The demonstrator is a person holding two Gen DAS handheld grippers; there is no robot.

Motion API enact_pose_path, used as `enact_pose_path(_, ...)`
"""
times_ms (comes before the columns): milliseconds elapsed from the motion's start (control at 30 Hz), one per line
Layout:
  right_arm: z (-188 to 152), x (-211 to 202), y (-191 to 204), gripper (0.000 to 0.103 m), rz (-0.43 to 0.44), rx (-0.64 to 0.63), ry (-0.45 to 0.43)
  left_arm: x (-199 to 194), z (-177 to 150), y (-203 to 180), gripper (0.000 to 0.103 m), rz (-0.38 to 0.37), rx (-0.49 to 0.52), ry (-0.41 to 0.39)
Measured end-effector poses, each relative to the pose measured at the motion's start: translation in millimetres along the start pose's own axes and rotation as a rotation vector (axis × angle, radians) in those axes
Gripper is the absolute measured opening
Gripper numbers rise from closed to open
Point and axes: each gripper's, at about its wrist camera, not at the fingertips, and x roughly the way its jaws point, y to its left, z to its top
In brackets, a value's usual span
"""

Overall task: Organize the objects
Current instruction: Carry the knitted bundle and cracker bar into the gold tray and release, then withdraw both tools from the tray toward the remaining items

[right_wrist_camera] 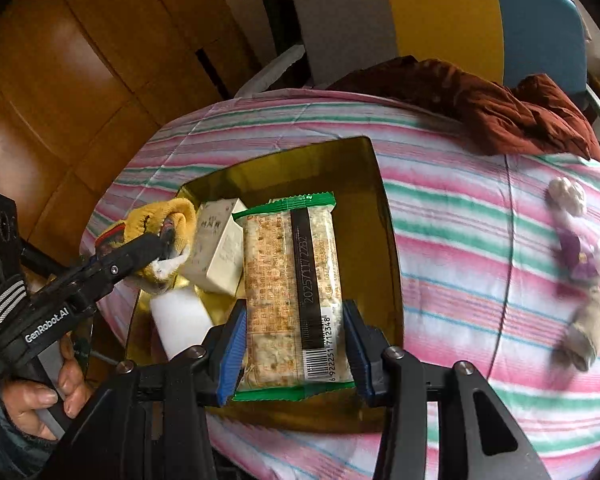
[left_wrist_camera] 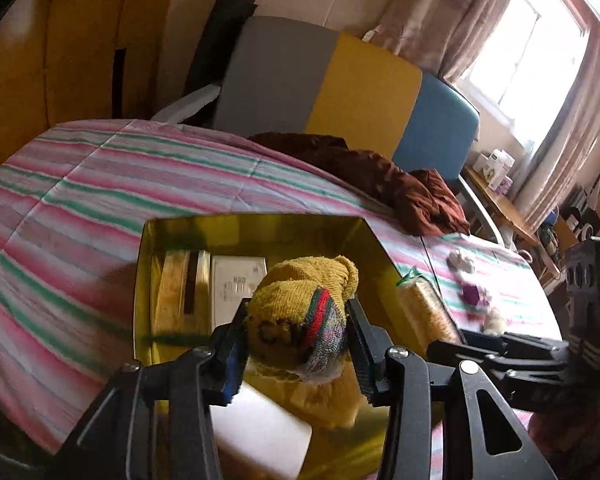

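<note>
Loading the gold tin: left gripper clamps a rolled sock, right gripper pinches a cracker packet; next, lower and release.

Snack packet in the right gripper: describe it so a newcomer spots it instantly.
On the striped bedspread sits a gold tray. The right gripper holds the snack packet over it: a long clear wrapper with green ends and a black barcode strip, unlike the plain white boxes beside it.
</note>
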Motion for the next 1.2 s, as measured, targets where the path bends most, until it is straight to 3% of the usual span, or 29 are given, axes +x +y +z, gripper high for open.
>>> enact_pose_path(167,19,11,-3,0.054,-0.045,0.048,-0.047,12,19,-2,0.079,-0.004,-0.026,-0.026)
enact_pose_path(500,-4,15,-3,0.054,-0.065,0.045,-0.021,1,-11,-2,0.08,0.069,0.011,-0.011)
enact_pose_path(867,-22,0,6,0.058,-0.114,0.028,-0.072,-29,-27,-26,0.085,0.136,0.118,-0.093)
enact_pose_path(1200,-34,-14,5,0.059,-0.134,0.029,-0.11,-38,-37,-47,0.086,0.106,0.178,-0.095)
